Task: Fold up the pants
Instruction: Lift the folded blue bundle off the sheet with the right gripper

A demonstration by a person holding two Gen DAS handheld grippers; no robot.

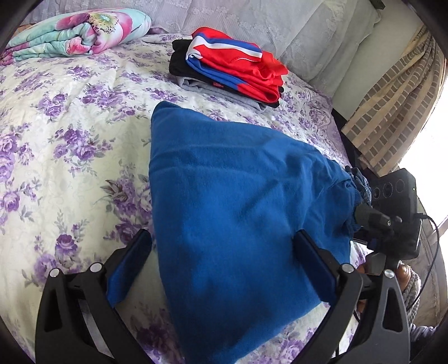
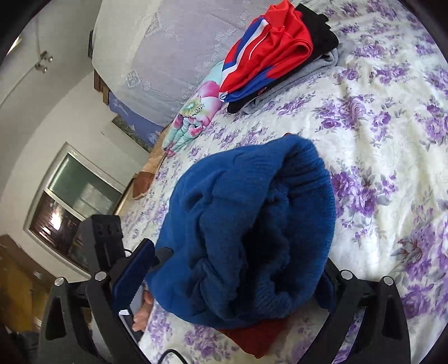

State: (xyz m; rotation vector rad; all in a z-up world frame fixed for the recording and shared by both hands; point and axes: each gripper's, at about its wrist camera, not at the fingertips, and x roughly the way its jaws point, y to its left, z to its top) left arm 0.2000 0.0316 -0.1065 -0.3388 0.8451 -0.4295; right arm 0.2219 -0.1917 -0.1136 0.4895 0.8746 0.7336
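left wrist view: blue pants between both grippers on the bed

left wrist view shows the blue pants (image 1: 232,201) lying folded on the flowered bedspread (image 1: 70,134), near the bed's right edge. the left gripper (image 1: 224,252) stands wide, one finger on each side of the cloth: the left finger (image 1: 131,268) sits just beside the pants' left edge on bare bedspread, and the right finger (image 1: 313,263) lies over the blue fabric near its right side. the jaws are not pinching anything that can be seen. at the pants' right edge the other gripper's black body (image 1: 392,212) meets the bunched waistband.

in the right wrist view the right gripper (image 2: 232,274) is also spread wide, and the ribbed waistband of the pants (image 2: 252,224) is heaped up between its fingers, filling the gap. the left finger (image 2: 131,277) touches the bunched cloth; the right one is mostly hidden behind it. whether the fingers are pressing the fabric cannot be told. a red piece of cloth (image 2: 252,336) shows under the blue heap, close to the lens.

toward the far side of the bed, well apart from the pants, a stack of folded clothes (image 1: 229,70) rests with a red, white and blue garment on top, black and grey ones beneath. a rolled flowered quilt (image 1: 78,30) lies at the far left corner, against the lace-covered headboard (image 1: 252,19).
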